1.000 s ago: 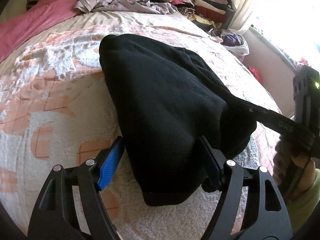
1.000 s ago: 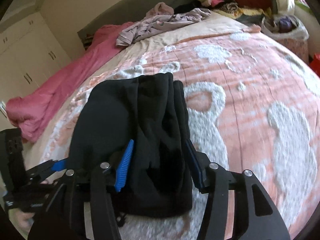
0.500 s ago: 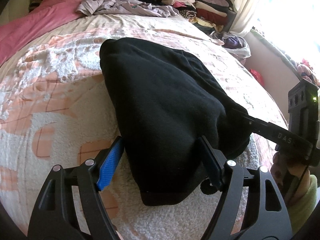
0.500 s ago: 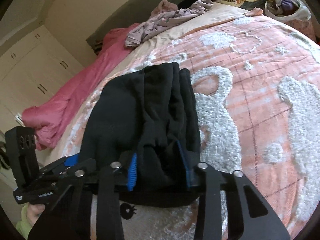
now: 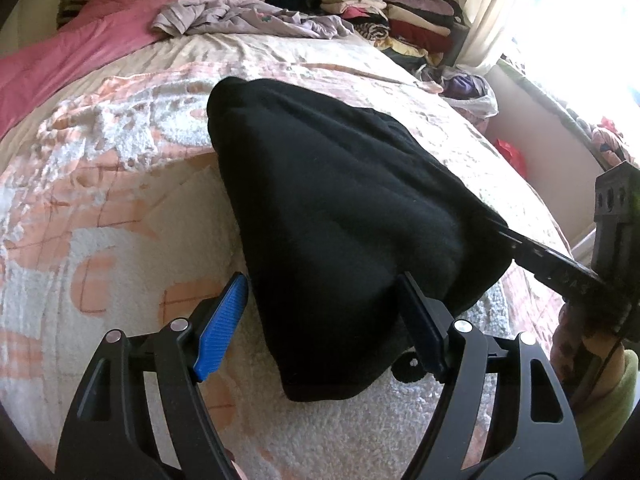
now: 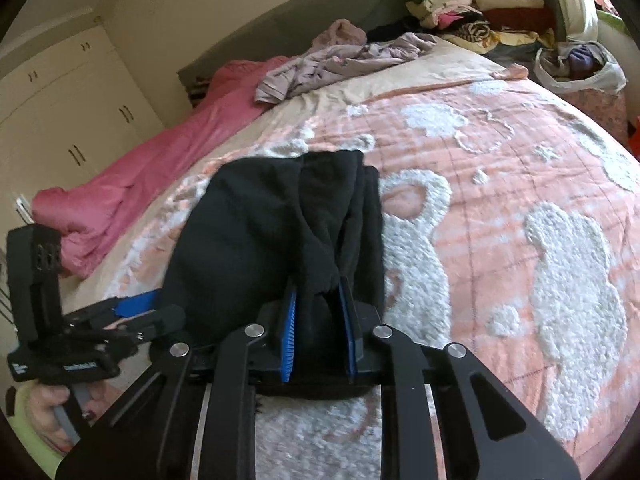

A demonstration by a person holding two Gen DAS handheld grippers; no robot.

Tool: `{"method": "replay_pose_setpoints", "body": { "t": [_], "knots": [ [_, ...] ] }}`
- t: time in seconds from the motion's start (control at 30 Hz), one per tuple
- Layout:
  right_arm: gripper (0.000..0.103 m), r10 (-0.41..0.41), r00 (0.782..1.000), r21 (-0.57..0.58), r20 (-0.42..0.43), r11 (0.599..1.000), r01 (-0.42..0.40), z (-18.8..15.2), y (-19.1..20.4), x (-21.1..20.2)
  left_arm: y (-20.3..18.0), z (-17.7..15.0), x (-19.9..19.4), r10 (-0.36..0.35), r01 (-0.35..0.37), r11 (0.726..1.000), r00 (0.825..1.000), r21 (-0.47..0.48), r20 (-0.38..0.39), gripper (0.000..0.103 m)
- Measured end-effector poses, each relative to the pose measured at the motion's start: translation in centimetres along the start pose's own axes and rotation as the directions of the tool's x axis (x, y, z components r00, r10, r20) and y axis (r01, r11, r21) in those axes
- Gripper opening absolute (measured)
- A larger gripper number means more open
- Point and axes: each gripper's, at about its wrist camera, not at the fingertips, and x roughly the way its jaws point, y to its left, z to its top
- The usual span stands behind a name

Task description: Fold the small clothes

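A black fleece garment [image 5: 340, 208] lies on the peach and white blanket [image 5: 120, 200], its near end towards me. My left gripper [image 5: 320, 320] stands open astride that near corner, and its blue pad [image 5: 222, 320] is just clear of the cloth. In the right wrist view the garment [image 6: 256, 232] is gathered into a ridge. My right gripper [image 6: 319, 320] is closing, and its pads [image 6: 290, 336] squeeze that bunched black fabric. The left gripper [image 6: 132, 308] shows at the left there, held by a hand. At the right edge of the left wrist view the right gripper's finger [image 5: 560, 268] runs into the cloth.
A pink quilt [image 5: 60, 64] lies along the bed's far left. Crumpled lilac clothes [image 5: 240, 20] sit at the head. Stacked folded clothes [image 5: 392, 16] and a white plastic bag [image 5: 472, 92] stand by the window. Cream wardrobes [image 6: 60, 100] line the wall.
The right gripper's jaws have come together from wide apart onto a bunch of the black cloth, pulling it into a ridge. The left gripper has kept still and open.
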Motion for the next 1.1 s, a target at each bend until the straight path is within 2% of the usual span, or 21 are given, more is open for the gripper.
{"method": "replay_pose_setpoints", "body": {
  "t": [0.23, 0.37, 0.43, 0.47, 0.53, 0.6, 0.77, 0.83, 0.87, 0.93, 0.97, 1.0, 1.03, 1.07, 1.1],
  "knots": [
    [0.021, -0.027, 0.999, 0.041, -0.043, 0.999, 0.029, -0.9, -1.2, 2.0, -0.2, -0.4, 1.0, 0.006, -0.006, 1.000, 1.000, -0.001, -0.020, 0.071],
    [0.034, -0.029, 0.999, 0.057, -0.046, 0.998, 0.032, -1.0, -1.5, 2.3, -0.1, -0.6, 1.2, 0.011, -0.011, 1.000, 1.000, -0.006, -0.022, 0.073],
    [0.039, -0.014, 0.999, 0.078, -0.051, 0.997, 0.018, -1.0, -1.8, 2.5, 0.0, -0.6, 1.4, 0.011, -0.011, 1.000, 1.000, -0.010, -0.024, 0.073],
    [0.047, -0.006, 0.999, 0.097, -0.054, 0.995, 0.011, -1.1, -2.1, 2.5, 0.0, -0.6, 1.4, 0.010, -0.011, 1.000, 1.000, -0.012, -0.025, 0.073],
    [0.050, 0.042, 0.997, 0.136, -0.064, 0.990, -0.033, -1.1, -2.6, 2.7, 0.1, -0.7, 1.4, 0.011, -0.011, 1.000, 1.000, -0.014, -0.025, 0.073],
    [0.050, 0.069, 0.995, 0.161, -0.068, 0.985, -0.057, -1.2, -3.1, 3.0, 0.3, -0.6, 1.3, 0.002, -0.002, 1.000, 1.000, -0.023, -0.018, 0.073],
    [0.050, 0.073, 0.994, 0.144, -0.080, 0.988, -0.060, -1.1, -2.7, 3.2, 1.4, 0.4, -0.2, -0.019, 0.024, 0.994, 0.999, -0.103, 0.049, 0.073],
    [0.049, 0.083, 0.993, 0.129, -0.089, 0.989, -0.071, -1.1, -2.4, 3.4, 1.5, 1.1, 0.1, -0.007, 0.011, 0.994, 0.999, -0.106, 0.040, 0.073],
    [0.043, 0.092, 0.992, 0.127, -0.087, 0.989, -0.081, -1.1, -2.3, 3.5, 1.8, 1.5, 0.7, -0.013, 0.016, 0.993, 1.000, -0.114, 0.022, 0.073],
    [0.038, 0.123, 0.989, 0.134, -0.083, 0.985, -0.111, -1.2, -2.2, 3.6, 2.4, 1.8, 2.2, -0.026, 0.022, 0.989, 0.999, -0.148, -0.023, 0.073],
    [0.036, 0.126, 0.988, 0.132, -0.085, 0.985, -0.114, -1.2, -2.2, 3.6, 2.9, 1.7, 3.1, -0.054, 0.046, 0.982, 0.998, -0.182, -0.042, 0.073],
    [0.035, 0.128, 0.988, 0.129, -0.084, 0.985, -0.117, -1.2, -2.1, 3.5, 3.4, 1.7, 3.9, -0.097, 0.083, 0.973, 0.994, -0.216, -0.053, 0.071],
    [0.033, 0.139, 0.987, 0.137, -0.084, 0.982, -0.127, -1.2, -2.2, 3.5, 3.6, 1.7, 4.1, -0.120, 0.105, 0.968, 0.991, -0.228, -0.056, 0.062],
    [0.031, 0.146, 0.986, 0.142, -0.085, 0.981, -0.133, -1.2, -2.2, 3.4, 3.6, 1.7, 4.4, -0.150, 0.132, 0.963, 0.987, -0.234, -0.058, 0.058],
    [0.031, 0.159, 0.984, 0.152, -0.082, 0.978, -0.145, -1.2, -2.3, 3.2, 3.5, 2.0, 4.4, -0.146, 0.128, 0.966, 0.987, -0.223, -0.065, 0.057]
  ]
}}
